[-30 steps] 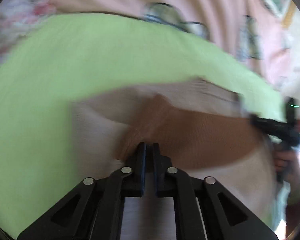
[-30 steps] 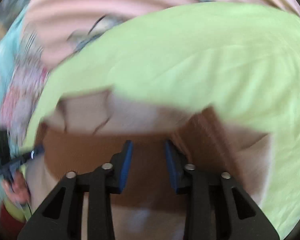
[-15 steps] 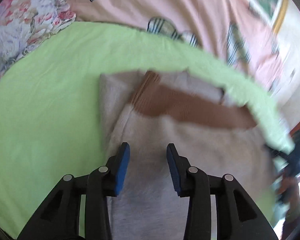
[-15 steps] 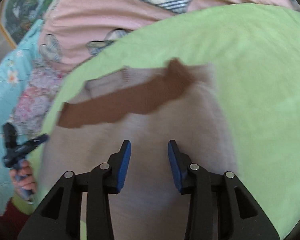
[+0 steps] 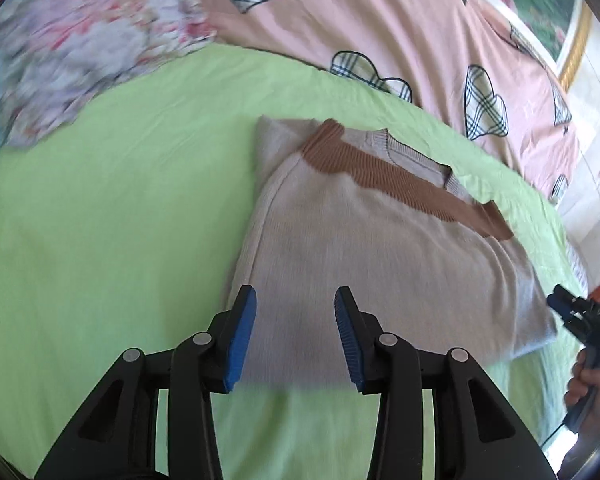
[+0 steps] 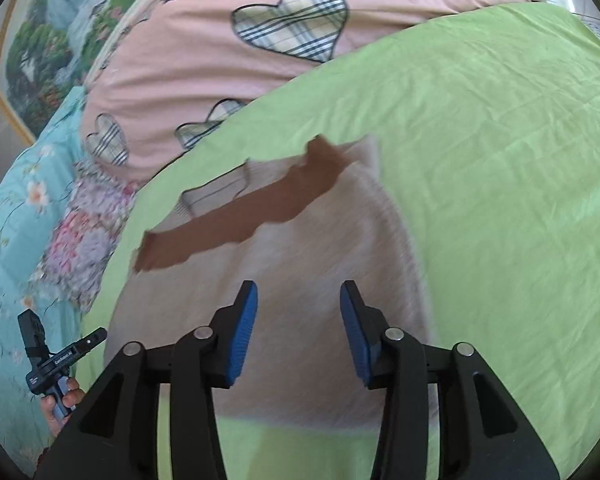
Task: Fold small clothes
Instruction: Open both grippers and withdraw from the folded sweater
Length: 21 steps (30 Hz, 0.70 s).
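A small beige knit sweater (image 5: 380, 248) with a brown ribbed band (image 5: 384, 172) lies folded on a light green sheet (image 5: 120, 200). It also shows in the right wrist view (image 6: 312, 280), brown band (image 6: 236, 216) at its far edge. My left gripper (image 5: 296, 336) is open and empty, above the sweater's near edge. My right gripper (image 6: 298, 332) is open and empty, above the sweater's near edge. Each gripper shows at the edge of the other's view: the right one (image 5: 580, 320), the left one (image 6: 60, 356).
A pink quilt with plaid hearts (image 5: 400, 32) lies beyond the green sheet. Floral bedding (image 5: 72, 52) sits at the far left, with turquoise fabric (image 6: 8, 200) beside it. A framed landscape picture (image 6: 40, 60) hangs behind the bed.
Both grippers have let go of the brown-banded edge, opened, and drawn back and up. The sweater now lies folded flat on the sheet.
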Motion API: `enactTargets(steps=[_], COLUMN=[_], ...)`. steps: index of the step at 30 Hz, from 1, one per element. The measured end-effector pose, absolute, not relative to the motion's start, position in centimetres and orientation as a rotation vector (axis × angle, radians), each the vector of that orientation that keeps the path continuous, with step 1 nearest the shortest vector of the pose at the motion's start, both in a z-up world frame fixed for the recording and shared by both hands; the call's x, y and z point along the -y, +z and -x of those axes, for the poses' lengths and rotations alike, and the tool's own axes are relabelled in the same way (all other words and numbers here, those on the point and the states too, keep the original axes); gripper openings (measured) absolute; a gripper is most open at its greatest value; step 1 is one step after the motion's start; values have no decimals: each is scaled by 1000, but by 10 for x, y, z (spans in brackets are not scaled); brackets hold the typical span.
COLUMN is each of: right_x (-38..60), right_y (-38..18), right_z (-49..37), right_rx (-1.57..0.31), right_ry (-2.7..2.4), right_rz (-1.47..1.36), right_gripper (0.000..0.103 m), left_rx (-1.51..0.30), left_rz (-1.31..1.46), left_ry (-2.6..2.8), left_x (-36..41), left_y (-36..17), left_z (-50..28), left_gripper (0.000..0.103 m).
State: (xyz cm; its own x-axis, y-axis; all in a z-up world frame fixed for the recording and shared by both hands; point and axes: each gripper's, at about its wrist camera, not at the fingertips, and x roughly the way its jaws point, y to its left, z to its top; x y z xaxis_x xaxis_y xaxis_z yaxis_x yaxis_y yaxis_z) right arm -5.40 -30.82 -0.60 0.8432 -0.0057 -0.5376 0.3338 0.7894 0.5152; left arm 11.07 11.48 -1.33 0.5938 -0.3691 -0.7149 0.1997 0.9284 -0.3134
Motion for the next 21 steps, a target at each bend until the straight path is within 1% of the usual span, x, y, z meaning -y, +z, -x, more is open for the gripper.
enactTargets(steps=[4, 8, 12, 19, 21], right_x=[274, 242, 220, 195, 192], right_y=[-10, -16, -24, -27, -26], right_z=[57, 58, 58, 55, 56], right_rx=[-562, -578, -601, -635, -633], right_ry=[-127, -84, -47, 9, 11], right_rz=[-633, -610, -602, -567, -562], right_gripper=[49, 51, 54, 57, 58], left_rx=[-905, -925, -943, -959, -957], left_rz=[289, 318, 365, 405, 419], left_ry=[-332, -337, -343, -334, -332], left_x=[-130, -133, -133, -126, -125], left_y=[-25, -35, -42, -51, -52], left_z=[-77, -61, -59, -61, -62], left_gripper=[41, 42, 48, 52, 56])
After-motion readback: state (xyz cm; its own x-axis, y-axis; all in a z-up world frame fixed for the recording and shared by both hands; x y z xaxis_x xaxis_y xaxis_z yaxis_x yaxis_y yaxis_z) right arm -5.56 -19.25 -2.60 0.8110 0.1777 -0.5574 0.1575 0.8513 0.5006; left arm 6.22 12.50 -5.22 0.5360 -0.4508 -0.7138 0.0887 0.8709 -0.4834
